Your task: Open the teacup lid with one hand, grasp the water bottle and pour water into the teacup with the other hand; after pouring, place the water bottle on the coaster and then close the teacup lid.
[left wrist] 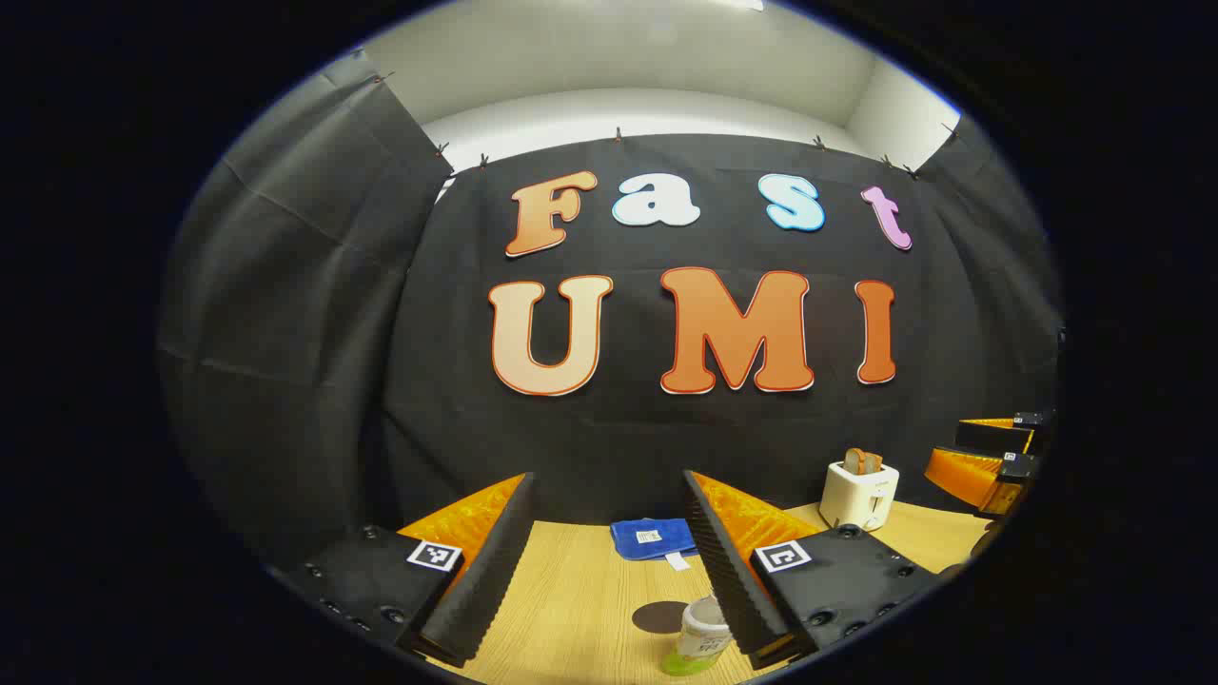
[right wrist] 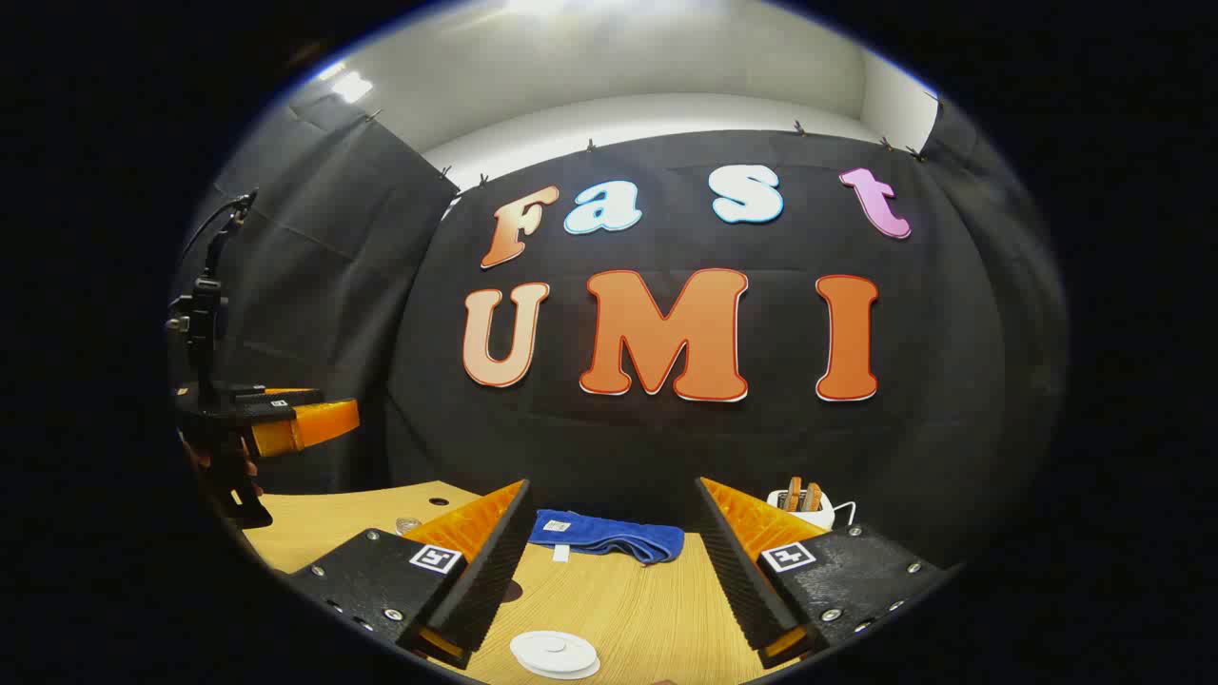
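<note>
In the left gripper view my left gripper [left wrist: 607,476] is held above the wooden table [left wrist: 571,609], open with nothing between its fingers. Below it, close to its right-hand finger, stands a small bottle [left wrist: 702,642] with a white label and a green base. A dark round coaster [left wrist: 659,616] lies just left of the bottle. In the right gripper view my right gripper [right wrist: 612,482] is also open and holds nothing. A white round teacup lid [right wrist: 554,655] sits low between its fingers, seen from above. The left gripper [right wrist: 304,419] hangs far to the left.
A blue cloth [left wrist: 652,538] [right wrist: 609,535] lies at the table's back by the black wall. A white toaster [left wrist: 859,495] [right wrist: 804,502] with bread slices stands at the back right. The right gripper [left wrist: 990,457] shows at the right edge. A small hole [right wrist: 438,500] marks the tabletop.
</note>
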{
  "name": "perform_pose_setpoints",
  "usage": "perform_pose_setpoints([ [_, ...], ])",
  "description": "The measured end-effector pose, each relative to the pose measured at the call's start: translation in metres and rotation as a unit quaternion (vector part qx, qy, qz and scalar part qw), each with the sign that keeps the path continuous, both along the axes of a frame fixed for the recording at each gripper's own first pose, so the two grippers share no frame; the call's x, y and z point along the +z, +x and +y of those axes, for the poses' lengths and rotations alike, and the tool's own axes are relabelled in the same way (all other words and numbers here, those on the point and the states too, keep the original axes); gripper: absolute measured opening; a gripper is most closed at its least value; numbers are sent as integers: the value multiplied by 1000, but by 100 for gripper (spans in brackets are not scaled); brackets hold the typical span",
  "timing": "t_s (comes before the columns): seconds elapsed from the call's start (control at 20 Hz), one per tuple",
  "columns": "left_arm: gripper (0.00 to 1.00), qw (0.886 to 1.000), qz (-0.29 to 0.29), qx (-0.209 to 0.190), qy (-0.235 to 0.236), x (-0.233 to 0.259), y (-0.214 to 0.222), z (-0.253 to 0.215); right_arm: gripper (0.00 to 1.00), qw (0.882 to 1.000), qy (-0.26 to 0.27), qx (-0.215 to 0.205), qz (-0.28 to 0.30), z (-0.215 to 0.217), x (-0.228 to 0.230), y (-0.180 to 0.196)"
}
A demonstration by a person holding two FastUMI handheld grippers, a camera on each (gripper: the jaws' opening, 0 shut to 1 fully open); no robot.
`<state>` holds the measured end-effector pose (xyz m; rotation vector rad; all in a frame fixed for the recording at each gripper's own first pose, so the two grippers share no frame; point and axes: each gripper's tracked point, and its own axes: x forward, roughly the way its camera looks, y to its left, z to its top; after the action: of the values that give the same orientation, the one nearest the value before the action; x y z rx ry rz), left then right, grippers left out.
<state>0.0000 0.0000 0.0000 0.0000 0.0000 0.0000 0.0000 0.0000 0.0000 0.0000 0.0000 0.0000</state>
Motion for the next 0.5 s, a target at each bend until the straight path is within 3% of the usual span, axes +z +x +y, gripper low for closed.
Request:
perform_pose_setpoints([
  [0.5,97,1000,-6,-5,8,2,-2,-7,98,1000,-1,-4,10,-2,-6,-1],
])
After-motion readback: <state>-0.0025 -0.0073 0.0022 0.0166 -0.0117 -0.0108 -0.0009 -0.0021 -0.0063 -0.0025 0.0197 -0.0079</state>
